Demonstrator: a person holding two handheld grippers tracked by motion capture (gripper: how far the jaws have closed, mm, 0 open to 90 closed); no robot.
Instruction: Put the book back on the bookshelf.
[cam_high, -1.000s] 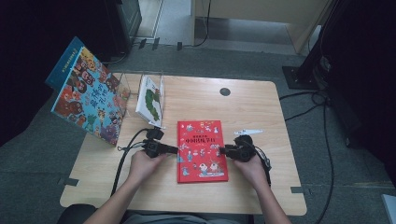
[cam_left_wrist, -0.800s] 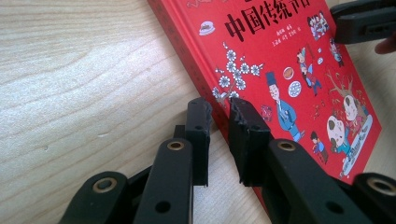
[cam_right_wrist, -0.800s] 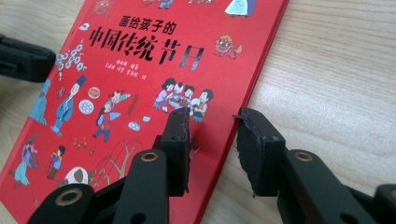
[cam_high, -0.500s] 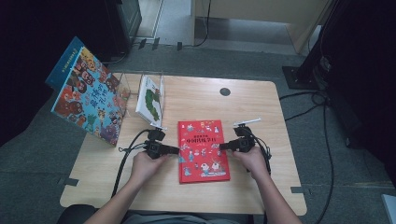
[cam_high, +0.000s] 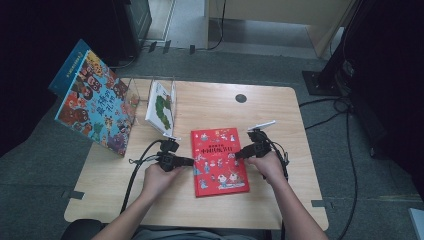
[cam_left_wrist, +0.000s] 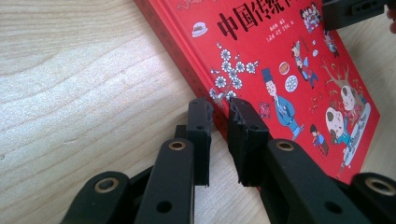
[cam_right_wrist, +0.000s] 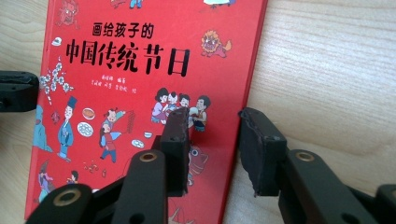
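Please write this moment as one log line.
red book: flat on table | left gripper: at its edge, not gripping | right gripper: open, astride opposite edge

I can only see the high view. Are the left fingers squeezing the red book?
Observer: No. The left gripper view shows the left gripper with a narrow gap between its fingers, right at the book's edge, pinching nothing.
Operator: And the right one?
Observer: The right gripper is open wider. One finger shows in front of the cover, the other in front of the table.
Operator: What's on the cover?
Observer: Big black Chinese writing, with little cartoon people under it.
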